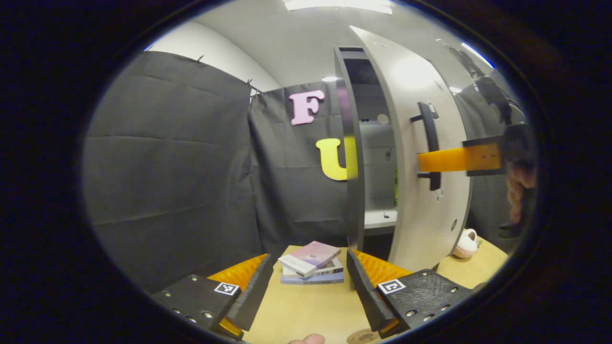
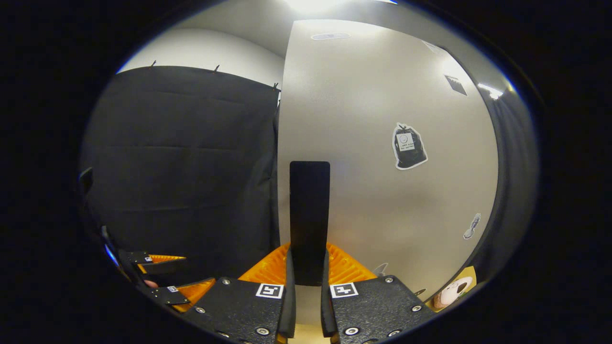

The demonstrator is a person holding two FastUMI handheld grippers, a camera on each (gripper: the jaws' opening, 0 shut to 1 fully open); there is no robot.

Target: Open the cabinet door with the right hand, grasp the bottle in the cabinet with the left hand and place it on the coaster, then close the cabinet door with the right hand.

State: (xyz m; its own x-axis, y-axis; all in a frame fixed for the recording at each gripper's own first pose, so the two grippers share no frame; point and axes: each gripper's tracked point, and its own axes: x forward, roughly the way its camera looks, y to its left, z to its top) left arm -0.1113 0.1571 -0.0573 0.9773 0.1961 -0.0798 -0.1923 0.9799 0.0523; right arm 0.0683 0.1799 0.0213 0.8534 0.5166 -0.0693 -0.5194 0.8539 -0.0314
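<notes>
Right tongs [image 2: 307, 306] clenched on the upright cabinet door handle [image 2: 309, 220], door [image 1: 420, 157] partly open; left tongs [image 1: 306, 286] released, nearer the green bottle [image 1: 396, 187] standing upright ahead-right inside the cabinet.

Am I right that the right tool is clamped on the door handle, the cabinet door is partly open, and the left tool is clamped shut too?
Not quite: the left tool is open and holds nothing, as the left gripper view shows. The right tool is clamped on the door handle, and the cabinet door is partly open.
</notes>
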